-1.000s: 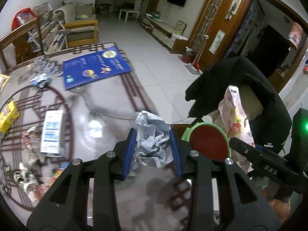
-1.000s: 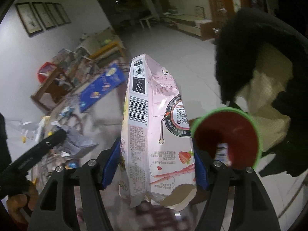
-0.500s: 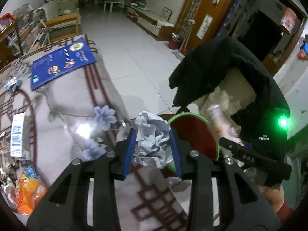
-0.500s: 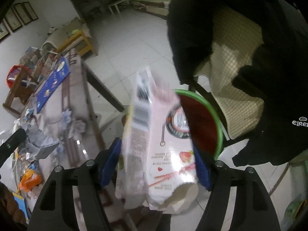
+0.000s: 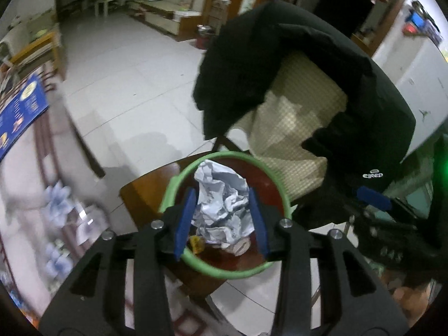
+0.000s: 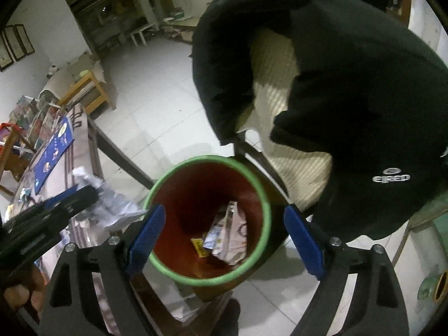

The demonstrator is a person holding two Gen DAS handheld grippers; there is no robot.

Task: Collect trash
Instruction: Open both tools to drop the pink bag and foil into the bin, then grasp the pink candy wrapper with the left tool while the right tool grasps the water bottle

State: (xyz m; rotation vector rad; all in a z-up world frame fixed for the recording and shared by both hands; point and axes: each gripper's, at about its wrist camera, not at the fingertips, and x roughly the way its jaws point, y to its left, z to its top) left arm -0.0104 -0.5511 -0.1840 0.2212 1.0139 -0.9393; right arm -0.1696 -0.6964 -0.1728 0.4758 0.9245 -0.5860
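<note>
On the far left we see the table (image 5: 25,173) with a blue booklet (image 5: 19,117) lying on it; the table is smeared by motion blur, so the small items on it cannot be told apart. Our left gripper (image 5: 221,218) hangs over the bin (image 5: 168,196), a red bin with a green rim that stands on a wooden stool (image 5: 142,193) beside the table. A crumpled paper ball (image 5: 221,204) sits between its blue pads (image 5: 184,221). The jaws are opening, and the pads appear to touch the paper on both sides, though we cannot be sure how firmly.

From the right wrist view, the bin (image 6: 260,193) lies straight below our right gripper (image 6: 224,238), whose jaws are spread wide and opening further, with nothing between them. At the bottom of the bin lies a pink snack bag (image 6: 232,232) next to a small yellow scrap (image 6: 199,247) and other wrappers. The left gripper (image 6: 56,204) enters that view from the left edge, carrying the paper (image 6: 112,204) just beside the rim.

To the right of the bin stands a chair (image 5: 296,128) with a pale cushion, and a black jacket (image 5: 364,89) is draped over its back.
</note>
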